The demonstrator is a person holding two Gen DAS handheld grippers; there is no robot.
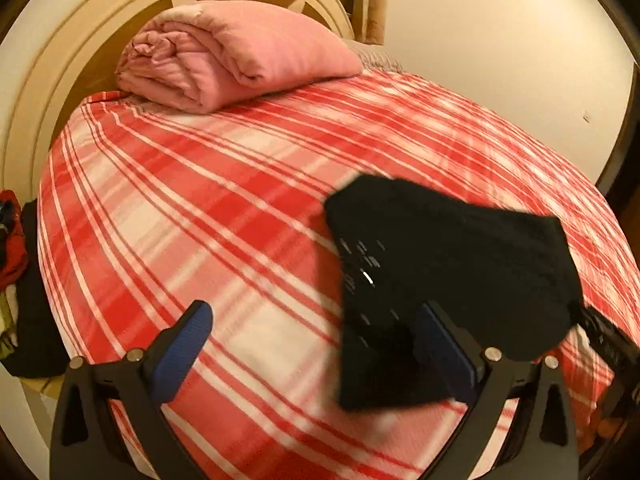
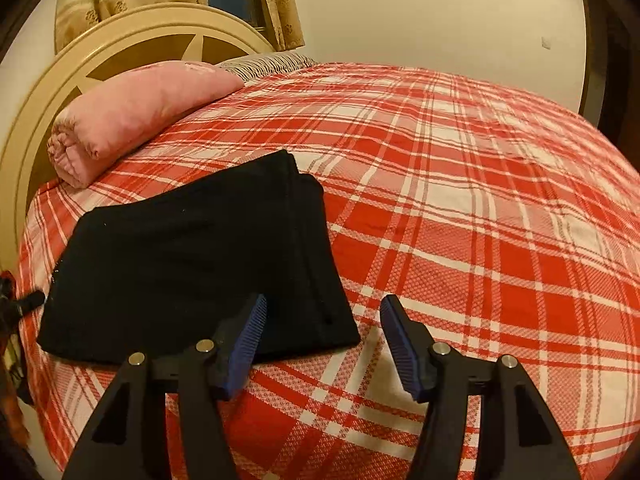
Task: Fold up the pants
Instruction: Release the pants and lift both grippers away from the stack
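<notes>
Plaid bedspread (image 2: 480, 200): folded pants (image 2: 192, 256); both tools (image 1: 316, 344) (image 2: 322, 338) wide, empty; blurred left view.

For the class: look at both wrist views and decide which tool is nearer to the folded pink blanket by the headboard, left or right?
Probably the left, though the views make it a close call. The left tool faces the pink blanket across bare bedspread; the right tool has the black pants lying between.

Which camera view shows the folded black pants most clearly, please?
The right wrist view shows the black pants best: sharp, whole, folded flat on the plaid bedcover, with seams visible. In the left wrist view the pants are blurred, and the left tool's finger covers part of them.
</notes>
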